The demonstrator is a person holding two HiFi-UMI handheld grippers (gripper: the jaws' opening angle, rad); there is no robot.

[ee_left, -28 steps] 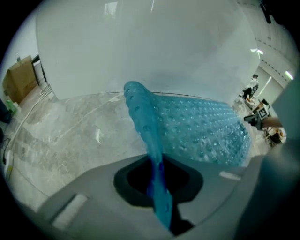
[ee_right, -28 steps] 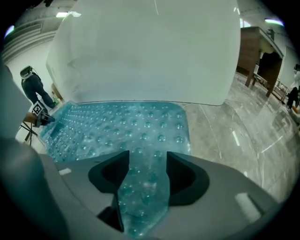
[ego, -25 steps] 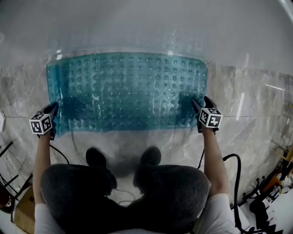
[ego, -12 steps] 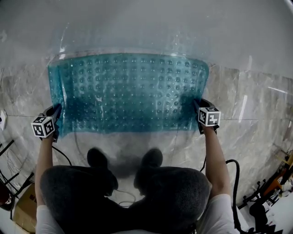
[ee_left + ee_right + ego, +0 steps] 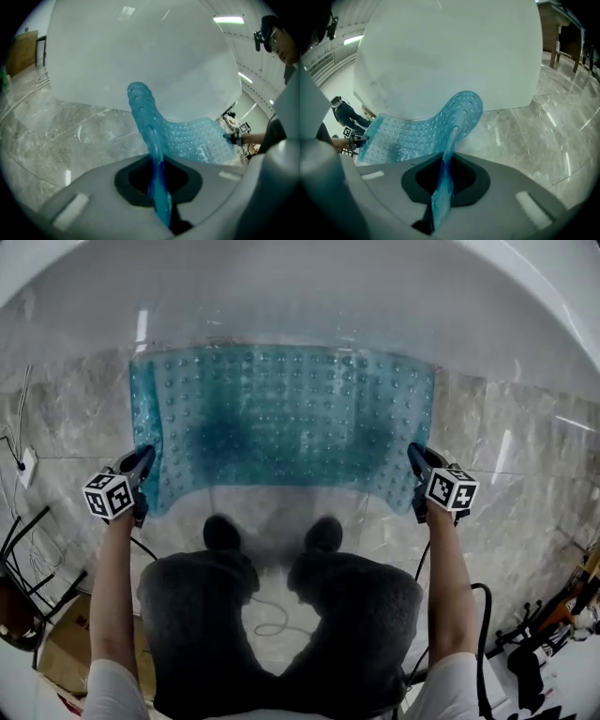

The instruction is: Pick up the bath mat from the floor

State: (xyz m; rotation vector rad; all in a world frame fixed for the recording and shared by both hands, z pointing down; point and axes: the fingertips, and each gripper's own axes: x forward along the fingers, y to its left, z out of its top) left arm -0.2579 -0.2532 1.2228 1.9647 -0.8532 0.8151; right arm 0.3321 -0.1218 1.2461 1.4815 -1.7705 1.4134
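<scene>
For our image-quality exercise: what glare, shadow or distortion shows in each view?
Head view: fisheye curves the bath mat; darker patches cross it. Left gripper view: bright ceiling lights, black corners. Right gripper view: light streaks on the marble floor.

bath mat (image 5: 281, 418) — between left gripper (image 5: 145, 456), right gripper (image 5: 413, 452)

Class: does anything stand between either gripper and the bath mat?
Nothing visible. The left gripper is shut on the bath mat at its left edge; the right gripper has just closed its jaws on the right edge.
</scene>
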